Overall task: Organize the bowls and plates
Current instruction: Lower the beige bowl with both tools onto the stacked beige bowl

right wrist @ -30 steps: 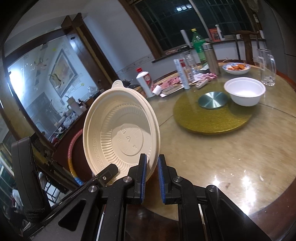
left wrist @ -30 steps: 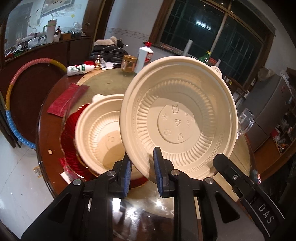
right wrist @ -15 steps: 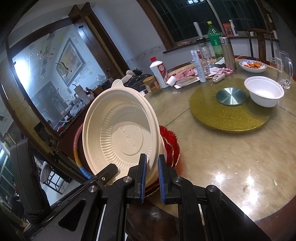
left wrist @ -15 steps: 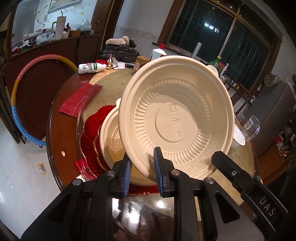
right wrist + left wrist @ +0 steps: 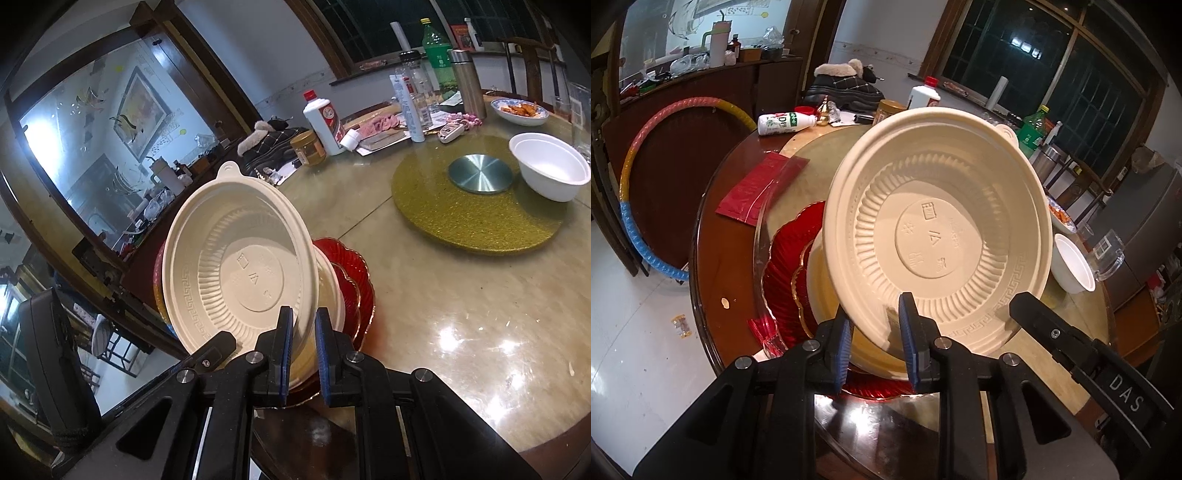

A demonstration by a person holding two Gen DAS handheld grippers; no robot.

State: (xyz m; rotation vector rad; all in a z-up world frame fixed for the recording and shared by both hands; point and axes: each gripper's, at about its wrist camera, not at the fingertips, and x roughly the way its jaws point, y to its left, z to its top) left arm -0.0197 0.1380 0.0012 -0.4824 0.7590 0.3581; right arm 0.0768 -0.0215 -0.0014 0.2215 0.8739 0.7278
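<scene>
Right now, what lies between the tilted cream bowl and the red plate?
A second cream bowl, resting on the red plate beneath the tilted bowl; both wrist views show it.

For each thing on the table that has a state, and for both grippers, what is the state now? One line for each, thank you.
Left gripper: shut on the beige bowl's rim.
Right gripper: shut on the same rim.
Beige bowl: held tilted, inside facing the cameras, over a second beige bowl.
Second beige bowl: upright on the red plates.
Red plates: stacked on the table.
White bowl: upright, empty.
White milk bottle: lying on its side.
</scene>
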